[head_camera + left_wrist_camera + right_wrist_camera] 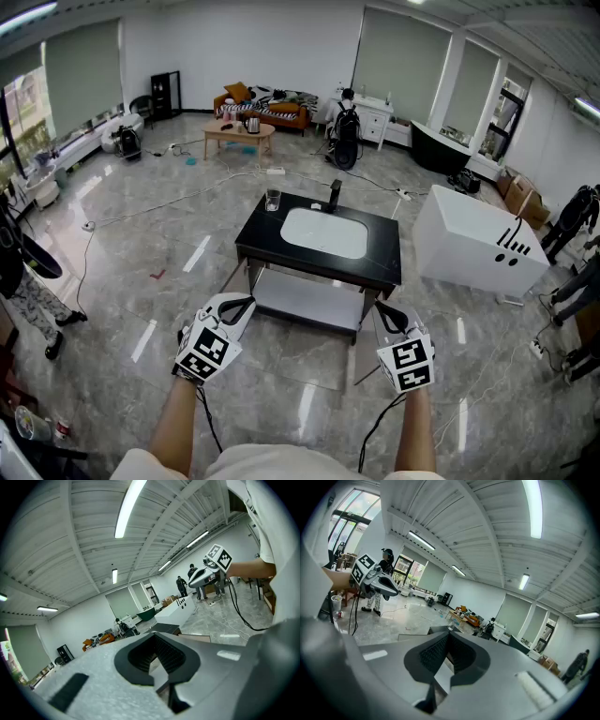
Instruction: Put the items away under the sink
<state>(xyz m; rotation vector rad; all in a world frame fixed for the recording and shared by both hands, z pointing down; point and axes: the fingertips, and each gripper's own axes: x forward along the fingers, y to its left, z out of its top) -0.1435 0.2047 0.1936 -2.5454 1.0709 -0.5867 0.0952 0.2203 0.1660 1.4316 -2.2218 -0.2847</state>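
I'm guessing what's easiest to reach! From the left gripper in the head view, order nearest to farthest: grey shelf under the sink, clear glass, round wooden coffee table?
From the left gripper:
1. Grey shelf under the sink, just ahead, slightly right.
2. Clear glass, beyond it, on the sink top's back-left corner.
3. Round wooden coffee table, far across the room.

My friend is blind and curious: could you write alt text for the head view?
A person's left claw and right claw, both shut and empty, point at a black sink unit with a white basin. A glass and a faucet stand on its top; a shelf lies beneath.
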